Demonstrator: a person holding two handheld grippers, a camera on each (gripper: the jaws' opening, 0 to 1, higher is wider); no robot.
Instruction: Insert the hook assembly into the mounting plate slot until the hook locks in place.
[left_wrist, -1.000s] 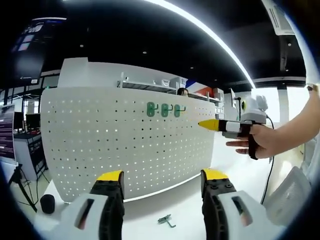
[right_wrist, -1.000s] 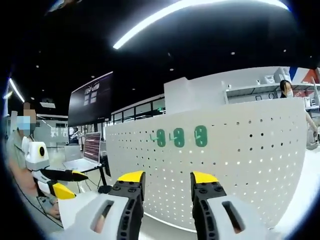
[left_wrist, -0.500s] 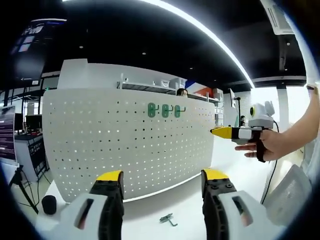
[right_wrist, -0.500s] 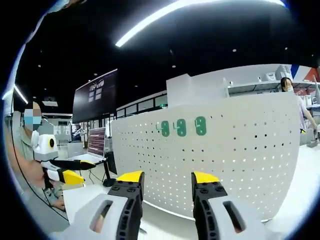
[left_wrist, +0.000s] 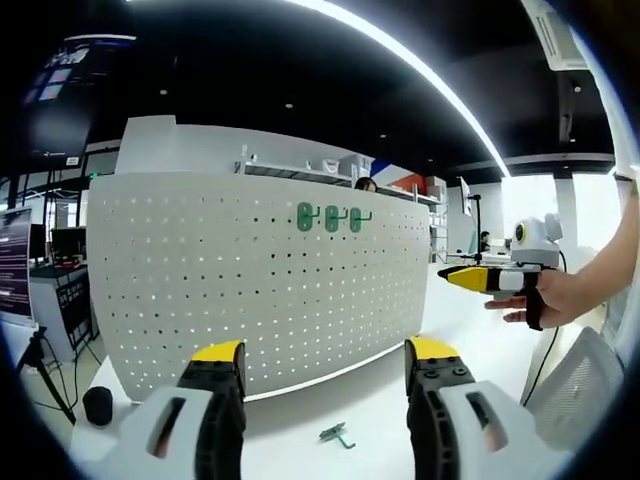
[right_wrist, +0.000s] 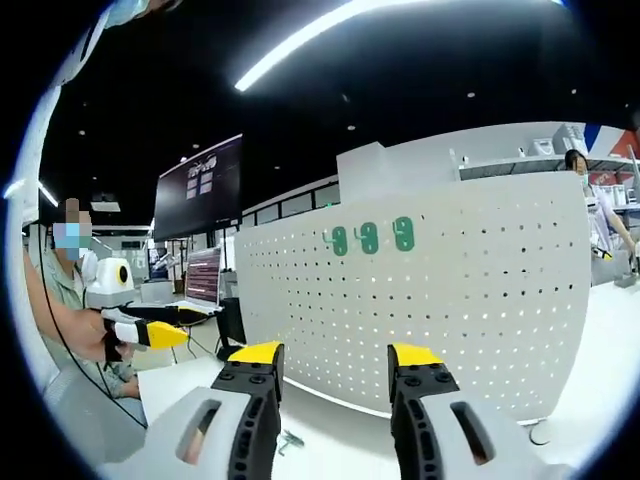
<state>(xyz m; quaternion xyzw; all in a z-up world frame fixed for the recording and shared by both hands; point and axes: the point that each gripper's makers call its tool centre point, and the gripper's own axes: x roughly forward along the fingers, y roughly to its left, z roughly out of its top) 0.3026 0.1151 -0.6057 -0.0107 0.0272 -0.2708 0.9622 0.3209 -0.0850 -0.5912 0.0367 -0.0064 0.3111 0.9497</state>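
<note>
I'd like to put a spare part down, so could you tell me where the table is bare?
The white table is bare between the pegboard's foot and the left tool, except for one loose hook. The far right stretch looks free too. Three green hooks crowd the board's top.

Hook and pegboard
A small metal hook (left_wrist: 334, 434) lies flat before the upright white pegboard (left_wrist: 250, 280) bearing three green hooks (left_wrist: 330, 218).
</note>
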